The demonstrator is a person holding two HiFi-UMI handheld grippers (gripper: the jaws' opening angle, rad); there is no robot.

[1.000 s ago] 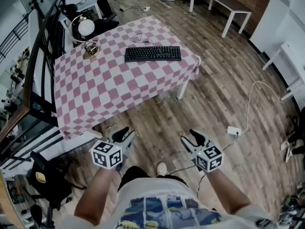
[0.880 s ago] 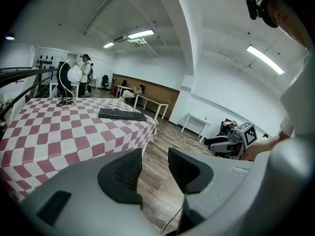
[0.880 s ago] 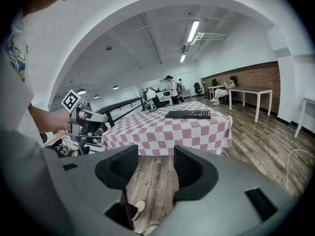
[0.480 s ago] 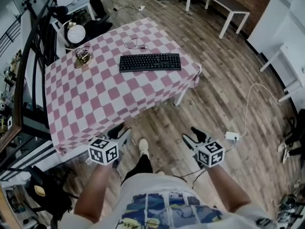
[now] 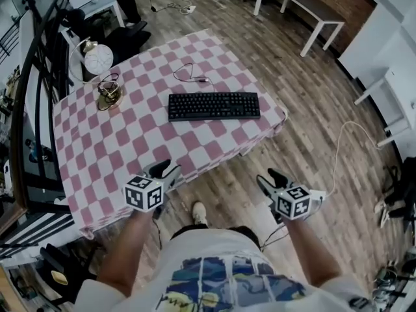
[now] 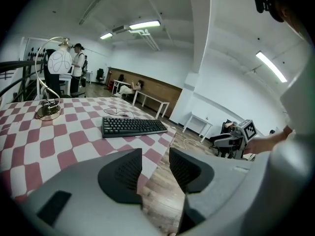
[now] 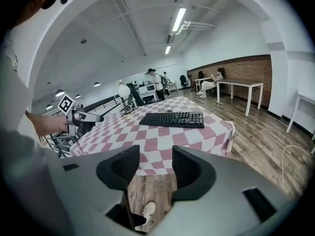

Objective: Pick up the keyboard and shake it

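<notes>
The black keyboard [image 5: 214, 106] lies flat on the pink-and-white checked table [image 5: 130, 142], near its right end, with its cable [image 5: 188, 70] curling behind it. It also shows in the left gripper view as keyboard [image 6: 133, 127] and in the right gripper view as keyboard [image 7: 172, 119]. My left gripper [image 5: 168, 169] hovers over the table's near edge, open and empty [image 6: 155, 156]. My right gripper [image 5: 268, 178] hangs over the wood floor, short of the table; its jaws [image 7: 155, 154] are closing slightly with nothing between them. Both are well short of the keyboard.
A white globe lamp [image 5: 97, 60] with a brass base [image 5: 109, 95] stands at the table's far left. A black railing [image 5: 19, 109] runs along the left. A white bench table [image 5: 305, 5] stands far right. A white cord [image 5: 344, 135] trails on the floor.
The person has stepped closer to the table, so table and keyboard sit nearer and lower in view. The left gripper now reaches the table's near edge; both grippers stay empty.
</notes>
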